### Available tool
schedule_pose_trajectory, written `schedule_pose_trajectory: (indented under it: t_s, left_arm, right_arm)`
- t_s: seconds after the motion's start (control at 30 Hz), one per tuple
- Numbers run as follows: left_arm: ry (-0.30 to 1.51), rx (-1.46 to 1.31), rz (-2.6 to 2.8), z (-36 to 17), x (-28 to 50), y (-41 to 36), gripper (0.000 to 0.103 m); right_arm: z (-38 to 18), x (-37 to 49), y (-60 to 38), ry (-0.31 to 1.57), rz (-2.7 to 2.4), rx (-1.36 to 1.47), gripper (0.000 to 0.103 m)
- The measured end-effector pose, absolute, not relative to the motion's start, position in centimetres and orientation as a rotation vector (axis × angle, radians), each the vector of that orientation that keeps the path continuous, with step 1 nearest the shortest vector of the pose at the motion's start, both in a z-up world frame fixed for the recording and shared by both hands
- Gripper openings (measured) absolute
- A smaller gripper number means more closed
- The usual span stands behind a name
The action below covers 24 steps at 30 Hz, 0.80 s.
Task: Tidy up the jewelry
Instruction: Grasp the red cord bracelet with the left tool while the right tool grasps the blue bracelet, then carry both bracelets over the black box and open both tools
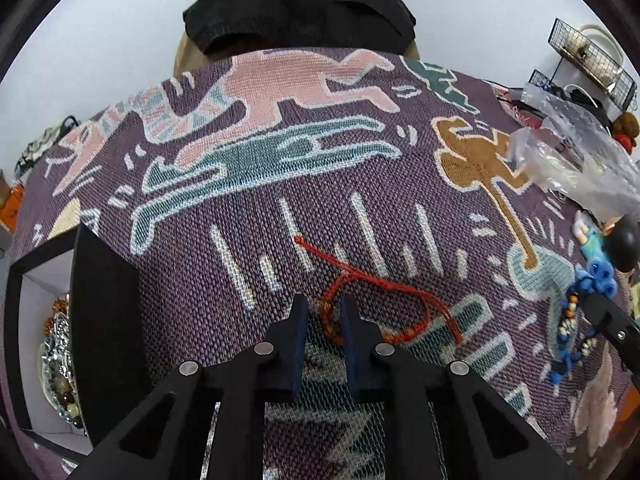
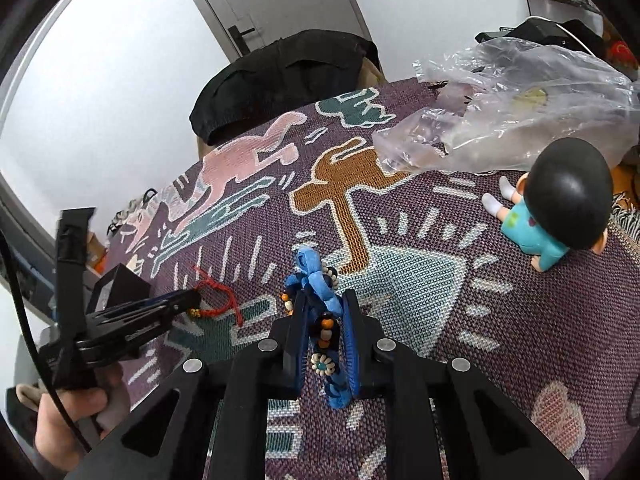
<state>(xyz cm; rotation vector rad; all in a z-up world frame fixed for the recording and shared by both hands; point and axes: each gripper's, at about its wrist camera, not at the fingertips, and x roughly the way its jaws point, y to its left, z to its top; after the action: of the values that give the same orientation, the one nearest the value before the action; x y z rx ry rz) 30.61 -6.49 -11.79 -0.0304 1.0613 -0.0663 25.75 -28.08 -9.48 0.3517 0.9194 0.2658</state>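
A red cord bracelet [image 1: 360, 280] with orange beads lies on the patterned purple cloth [image 1: 240, 184]. My left gripper [image 1: 325, 312] stands over its beaded end, jaws a little apart with the beads between them. It also shows in the right wrist view [image 2: 188, 300] beside the red bracelet [image 2: 218, 292]. My right gripper [image 2: 325, 312] is shut on a blue ribbon bracelet [image 2: 320, 280] with bead flowers, which also shows in the left wrist view [image 1: 576, 320]. A black-rimmed jewelry box [image 1: 44, 320] at the left holds several beaded pieces.
A crumpled clear plastic bag [image 2: 512, 112] lies at the far right. A black-haired toy figure [image 2: 560, 208] sits on the cloth near it. A black garment [image 1: 296, 12] hangs over a chair behind the table. A wire shelf [image 1: 588, 56] is on the wall.
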Motion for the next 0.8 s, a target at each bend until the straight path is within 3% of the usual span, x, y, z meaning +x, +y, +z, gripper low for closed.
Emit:
schedule_pose_trajectory:
  t_s: [0.07, 0.13, 0.37, 0.8]
  left_arm:
    - [1.057, 0.005, -0.058, -11.8, 30.5, -6.9, 0.016]
    - [1.061, 0.012, -0.077, -11.8, 30.2, -7.2, 0.007]
    - [1.043, -0.009, -0.096, -10.7, 29.0, -6.8, 0.007]
    - [0.910, -0.003, -0.107, -3.9, 26.0, -4.3, 0.007]
  right_arm:
    - [-9.5, 25.7, -28.1, 0.919, 0.266, 0.352, 0.017]
    - [-9.8, 25.6, -27.9, 0.924, 0.268, 0.354, 0.017]
    - [-9.6, 25.2, -27.4, 0.910, 0.285, 0.358, 0.017]
    - [-7.6, 24.1, -26.5, 0.859, 0.317, 0.349, 0.017]
